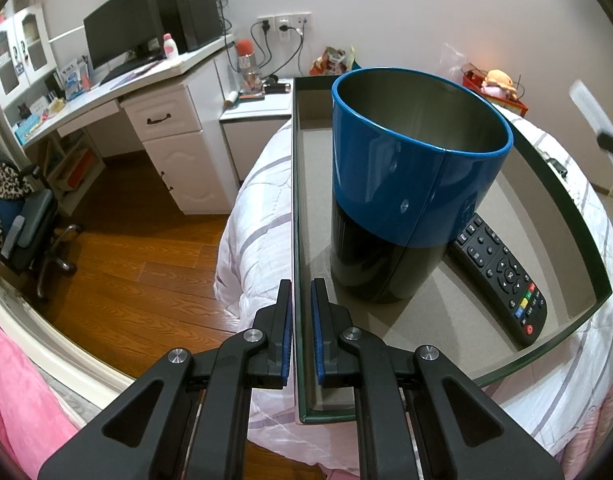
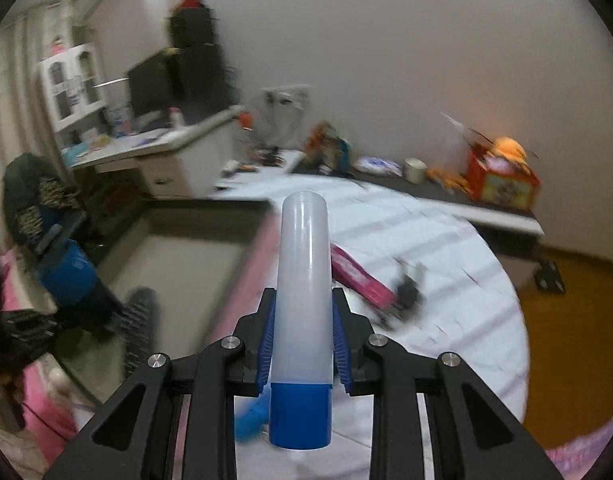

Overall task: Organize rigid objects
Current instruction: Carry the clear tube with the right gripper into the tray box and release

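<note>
My left gripper [image 1: 302, 284] is shut on the left rim of a dark green tray [image 1: 293, 200] that rests on the bed. A tall can [image 1: 402, 184], blue above and black below and open at the top, stands upright in the tray. A black remote [image 1: 502, 272] lies flat to its right. My right gripper [image 2: 302, 292] is shut on a frosted white tube with a blue end [image 2: 304, 264] and holds it in the air over the bed. That view is blurred. The tray [image 2: 186, 264], the can [image 2: 66, 276] and the remote [image 2: 140, 320] lie to its left.
A pink box [image 2: 358, 276] and a small black object [image 2: 406, 292] lie on the white striped quilt [image 2: 426, 240]. A white desk [image 1: 146, 92] with a monitor and an office chair [image 1: 22, 220] stand at the left over a wood floor. A red box with a plush toy [image 2: 502, 180] sits by the wall.
</note>
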A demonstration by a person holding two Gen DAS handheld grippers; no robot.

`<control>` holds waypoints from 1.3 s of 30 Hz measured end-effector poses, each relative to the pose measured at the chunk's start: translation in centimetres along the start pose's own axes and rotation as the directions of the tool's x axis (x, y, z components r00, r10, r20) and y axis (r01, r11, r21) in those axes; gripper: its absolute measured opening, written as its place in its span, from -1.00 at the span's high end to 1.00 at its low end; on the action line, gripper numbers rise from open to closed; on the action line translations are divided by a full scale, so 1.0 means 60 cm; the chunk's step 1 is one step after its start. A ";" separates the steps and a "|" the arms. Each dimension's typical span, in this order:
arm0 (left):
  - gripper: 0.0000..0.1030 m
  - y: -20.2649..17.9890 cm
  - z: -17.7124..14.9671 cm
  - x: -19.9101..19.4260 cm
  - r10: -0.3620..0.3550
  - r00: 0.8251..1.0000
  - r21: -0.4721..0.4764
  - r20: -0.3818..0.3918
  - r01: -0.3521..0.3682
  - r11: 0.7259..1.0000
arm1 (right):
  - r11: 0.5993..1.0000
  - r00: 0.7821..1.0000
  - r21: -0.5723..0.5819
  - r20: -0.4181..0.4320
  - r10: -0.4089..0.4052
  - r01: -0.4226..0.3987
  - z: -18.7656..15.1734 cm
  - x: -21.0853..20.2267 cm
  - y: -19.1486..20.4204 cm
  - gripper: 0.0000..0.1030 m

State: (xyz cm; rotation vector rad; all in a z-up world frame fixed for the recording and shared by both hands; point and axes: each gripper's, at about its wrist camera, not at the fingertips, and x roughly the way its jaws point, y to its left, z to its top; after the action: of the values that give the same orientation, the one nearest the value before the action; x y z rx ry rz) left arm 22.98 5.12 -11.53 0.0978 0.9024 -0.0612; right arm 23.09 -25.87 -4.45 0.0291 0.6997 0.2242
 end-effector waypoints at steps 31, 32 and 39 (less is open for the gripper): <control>0.85 -0.003 0.006 0.002 -0.006 1.000 0.003 -0.001 0.006 1.000 | 0.977 0.951 -0.166 -0.299 0.077 -0.131 0.014 0.194 0.175 0.36; 0.85 -0.003 0.006 0.002 -0.006 1.000 0.004 -0.001 0.006 1.000 | 0.978 0.953 -0.160 -0.292 0.085 -0.137 0.014 0.188 0.173 0.22; 0.85 -0.002 0.006 0.002 -0.006 1.000 0.003 -0.001 0.006 1.000 | 0.983 0.976 -0.134 -0.193 0.102 -0.129 0.035 0.122 0.148 0.11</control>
State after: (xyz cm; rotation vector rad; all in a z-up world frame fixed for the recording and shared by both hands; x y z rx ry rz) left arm 23.34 4.93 -11.41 0.0978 0.9038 -0.0681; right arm 28.11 -15.57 -6.60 -0.0923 0.8671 0.3935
